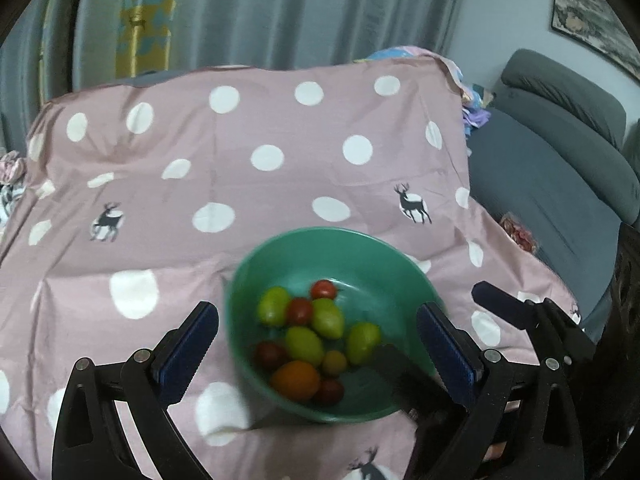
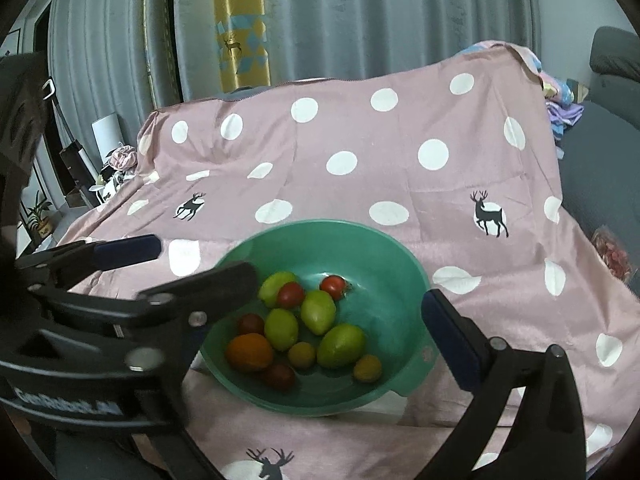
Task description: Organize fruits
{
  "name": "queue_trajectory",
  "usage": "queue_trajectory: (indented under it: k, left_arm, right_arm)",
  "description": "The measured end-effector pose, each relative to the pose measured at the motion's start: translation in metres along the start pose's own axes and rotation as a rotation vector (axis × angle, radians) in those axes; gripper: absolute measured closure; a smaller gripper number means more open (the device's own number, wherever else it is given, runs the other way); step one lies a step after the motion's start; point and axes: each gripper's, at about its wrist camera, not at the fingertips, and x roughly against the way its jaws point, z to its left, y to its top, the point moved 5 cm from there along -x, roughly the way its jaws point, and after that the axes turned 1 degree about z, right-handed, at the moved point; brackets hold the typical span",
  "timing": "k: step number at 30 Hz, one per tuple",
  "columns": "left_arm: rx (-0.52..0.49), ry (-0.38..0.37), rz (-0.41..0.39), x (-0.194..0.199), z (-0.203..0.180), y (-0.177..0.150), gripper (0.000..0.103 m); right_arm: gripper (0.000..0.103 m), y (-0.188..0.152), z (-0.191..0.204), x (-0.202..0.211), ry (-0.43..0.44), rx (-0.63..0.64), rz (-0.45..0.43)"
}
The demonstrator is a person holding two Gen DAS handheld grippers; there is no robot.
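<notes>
With both the left gripper (image 1: pixel 318 336) and right gripper (image 2: pixel 340 300) spread wide and empty over the bowl (image 1: pixel 280 248), fruits (image 2: pixel 318 312) sit piled just ahead below the fingertips, so descend slowly and single out one.

Fruits (image 2: pixel 316 312) in bowl (image 2: pixel 384 264) on cloth (image 2: pixel 400 128)

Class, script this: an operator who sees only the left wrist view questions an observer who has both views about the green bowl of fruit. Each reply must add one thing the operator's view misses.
Operator: Is any fruit in the bowl hidden from me?
Observer: Yes. The right wrist view shows a small yellow fruit near the bowl's front right wall.
Operator: Is there anything on the rim there?
Observer: A flat tab with a hole in it sticks out from the rim.
</notes>
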Motion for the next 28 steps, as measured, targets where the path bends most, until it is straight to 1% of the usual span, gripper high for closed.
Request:
queue_trajectory:
  k: [3,5,9,11,13,17,19,21,23,25,26,28]
  left_arm:
    - [0.020,0.053,-0.037,0.016,0.024,0.000,0.004]
    - [0.043,0.109,-0.033,0.023,0.046,-0.002,0.004]
    - [0.069,0.178,-0.035,0.039,0.085,-0.009,0.004]
    - [0.070,0.218,-0.051,0.054,0.107,-0.015,0.004]
    - [0.064,0.251,-0.059,0.065,0.125,-0.022,0.004]
    - [0.082,0.356,-0.087,0.087,0.172,-0.043,0.004]
    - [0.104,0.377,-0.088,0.092,0.193,-0.057,0.004]
    - [0.145,0.397,-0.085,0.089,0.218,-0.072,0.004]
    - [0.172,0.387,-0.078,0.085,0.235,-0.082,0.004]
    - [0.221,0.366,-0.081,0.083,0.250,-0.089,0.004]
    - [0.239,0.358,-0.096,0.085,0.256,-0.091,0.004]
    - [0.220,0.380,-0.120,0.089,0.260,-0.091,0.004]
  right_arm:
    - [0.000,0.005,0.015,-0.002,0.014,0.016,0.000]
    - [0.000,0.007,0.030,-0.005,0.024,0.038,0.007]
    - [0.000,0.012,0.065,-0.014,0.042,0.082,0.027]
    - [0.000,0.014,0.086,-0.017,0.066,0.114,0.036]
    - [0.000,0.015,0.106,-0.020,0.071,0.149,0.037]
    - [0.000,0.008,0.151,-0.036,0.091,0.213,0.072]
    - [0.000,0.001,0.168,-0.043,0.090,0.230,0.087]
    - [0.000,-0.011,0.185,-0.053,0.113,0.229,0.113]
    - [0.000,-0.024,0.200,-0.063,0.135,0.226,0.154]
    - [0.000,-0.032,0.210,-0.071,0.128,0.231,0.178]
    - [0.000,-0.035,0.215,-0.076,0.116,0.235,0.188]
    - [0.000,-0.036,0.221,-0.080,0.105,0.231,0.193]
